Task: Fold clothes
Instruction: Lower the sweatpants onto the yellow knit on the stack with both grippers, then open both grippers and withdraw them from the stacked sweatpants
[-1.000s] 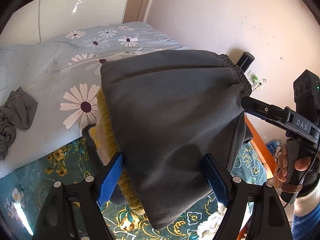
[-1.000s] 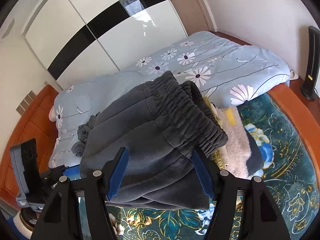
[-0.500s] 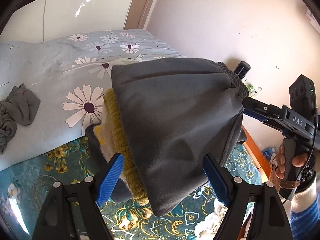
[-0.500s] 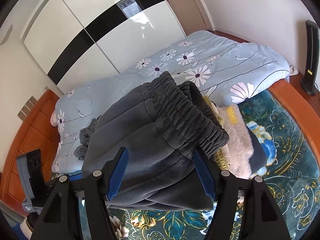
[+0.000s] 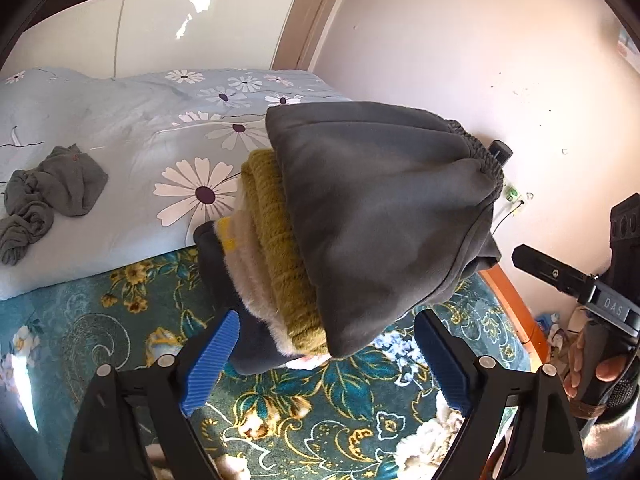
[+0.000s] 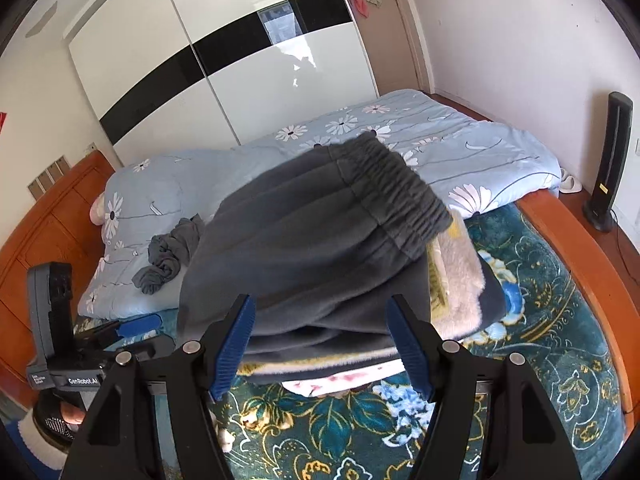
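Observation:
Folded dark grey sweatpants lie on top of a stack of folded clothes: a mustard knit, a cream fleece and a dark garment at the bottom. The stack sits on the teal floral blanket. The pants' elastic waistband faces the far side in the right wrist view. My left gripper is open and empty, just short of the stack. My right gripper is open and empty, its fingers on either side of the stack's near edge. A crumpled grey garment lies on the duvet.
A light blue daisy duvet covers the bed behind the stack. A wooden bed frame edges the blanket. A black tower heater stands by the wall. A white and black wardrobe is at the back.
Both grippers have drawn back from the grey sweatpants, which now rest on the stack. The pants sit lower and flatter than before.

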`<action>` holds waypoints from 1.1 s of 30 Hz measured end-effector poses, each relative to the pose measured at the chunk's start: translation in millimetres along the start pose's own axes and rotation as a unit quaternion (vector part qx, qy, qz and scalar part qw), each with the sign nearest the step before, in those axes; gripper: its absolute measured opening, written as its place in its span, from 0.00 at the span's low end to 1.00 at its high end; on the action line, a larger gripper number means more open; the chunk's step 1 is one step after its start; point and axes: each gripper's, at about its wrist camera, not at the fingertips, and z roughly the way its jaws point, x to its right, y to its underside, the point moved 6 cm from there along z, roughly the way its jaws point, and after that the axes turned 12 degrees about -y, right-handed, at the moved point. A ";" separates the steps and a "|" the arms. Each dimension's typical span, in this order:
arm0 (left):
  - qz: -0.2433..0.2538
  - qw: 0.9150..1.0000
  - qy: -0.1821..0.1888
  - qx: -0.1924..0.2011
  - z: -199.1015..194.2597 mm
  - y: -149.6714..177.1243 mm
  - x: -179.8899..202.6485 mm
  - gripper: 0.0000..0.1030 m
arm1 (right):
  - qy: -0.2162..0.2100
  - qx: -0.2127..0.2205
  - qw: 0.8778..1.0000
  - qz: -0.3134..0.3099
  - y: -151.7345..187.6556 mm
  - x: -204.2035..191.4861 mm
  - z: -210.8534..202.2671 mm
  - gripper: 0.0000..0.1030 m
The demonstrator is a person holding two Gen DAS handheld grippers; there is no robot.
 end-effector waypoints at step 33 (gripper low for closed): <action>-0.057 0.996 -0.063 0.018 -17.0 61.8 -36.5 1.00 | 0.050 -0.044 0.997 0.029 88.4 -15.5 53.5 1.00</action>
